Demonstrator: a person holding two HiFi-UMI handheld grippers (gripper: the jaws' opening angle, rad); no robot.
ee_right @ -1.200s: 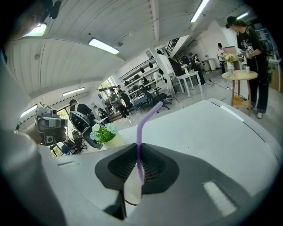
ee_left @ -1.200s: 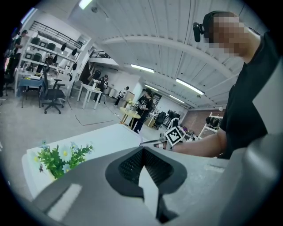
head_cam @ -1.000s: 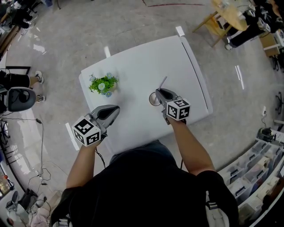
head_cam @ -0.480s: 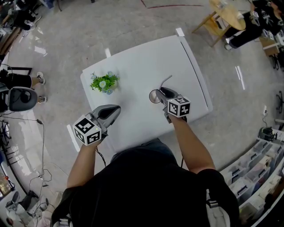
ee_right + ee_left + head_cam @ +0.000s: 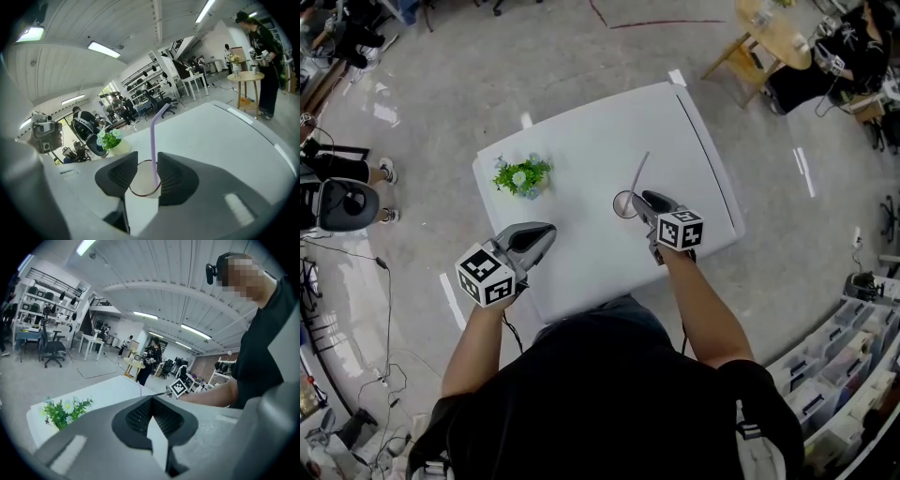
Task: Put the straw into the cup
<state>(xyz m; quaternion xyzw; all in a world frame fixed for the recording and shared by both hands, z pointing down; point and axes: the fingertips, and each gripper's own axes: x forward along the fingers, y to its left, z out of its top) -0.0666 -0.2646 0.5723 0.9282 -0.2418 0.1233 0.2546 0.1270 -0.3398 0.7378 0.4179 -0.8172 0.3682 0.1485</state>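
Already the straw [image 5: 153, 136] stood in the cup [image 5: 142, 187], leaning toward one o'clock. The right gripper [image 5: 146, 164] had just been opening, jaws wide, straw loose between them; a careless withdrawal could snag it and tip the cup. The left gripper [image 5: 152, 401] was closed, empty.

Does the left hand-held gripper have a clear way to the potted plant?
Probably yes. The left hand-held gripper, jaws shut and empty, hangs over the near side of the table; only bare tabletop lies between it and the potted plant. The cup with the straw stands off to its right.
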